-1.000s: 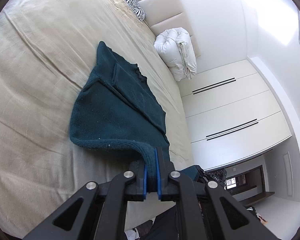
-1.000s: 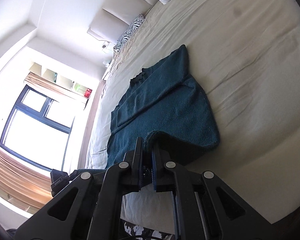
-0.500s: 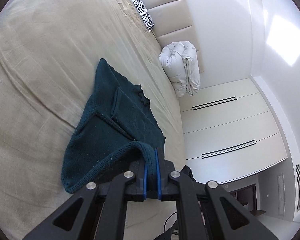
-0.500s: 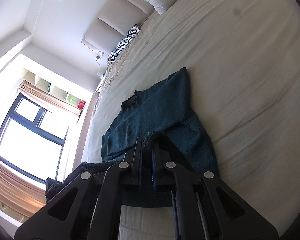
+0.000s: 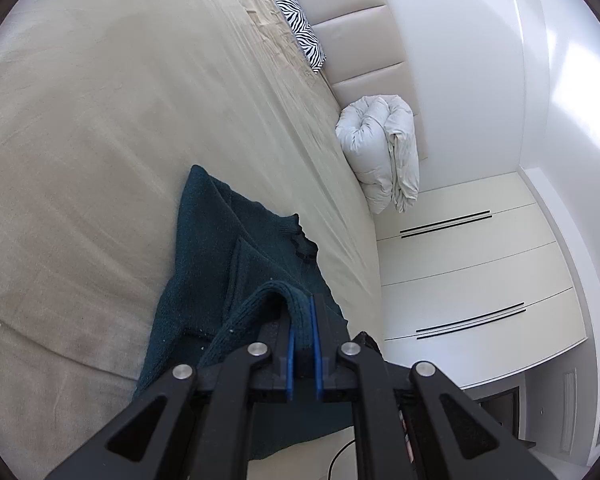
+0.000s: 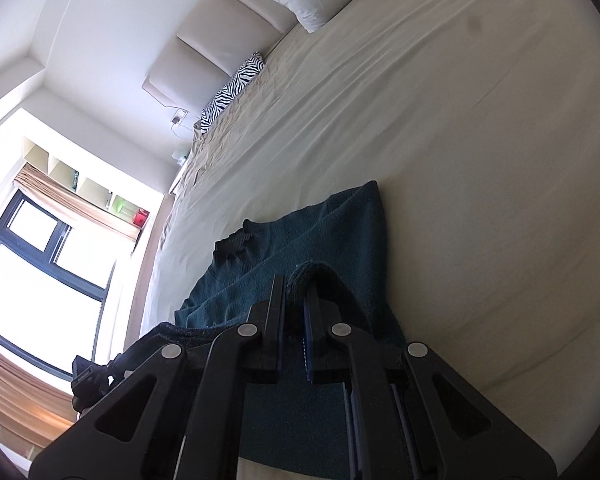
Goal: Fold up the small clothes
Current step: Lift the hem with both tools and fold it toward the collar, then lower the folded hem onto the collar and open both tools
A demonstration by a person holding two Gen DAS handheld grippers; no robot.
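Sweater (image 5: 220,264) on bed (image 5: 100,140), duvet (image 5: 380,152) beyond

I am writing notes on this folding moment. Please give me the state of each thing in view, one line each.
Dark teal knitted sweater: partly folded, hem edge lifted, rest lying on the bed.
Left gripper: shut on the sweater's hem.
Right gripper: shut on the sweater's hem.
Beige bed sheet: spread, lightly creased.
White duvet: folded, against the headboard.

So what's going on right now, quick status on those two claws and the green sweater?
Left gripper and right gripper both shut on the sweater hem. Hem lifted, rest on the bed. Nothing in the way.
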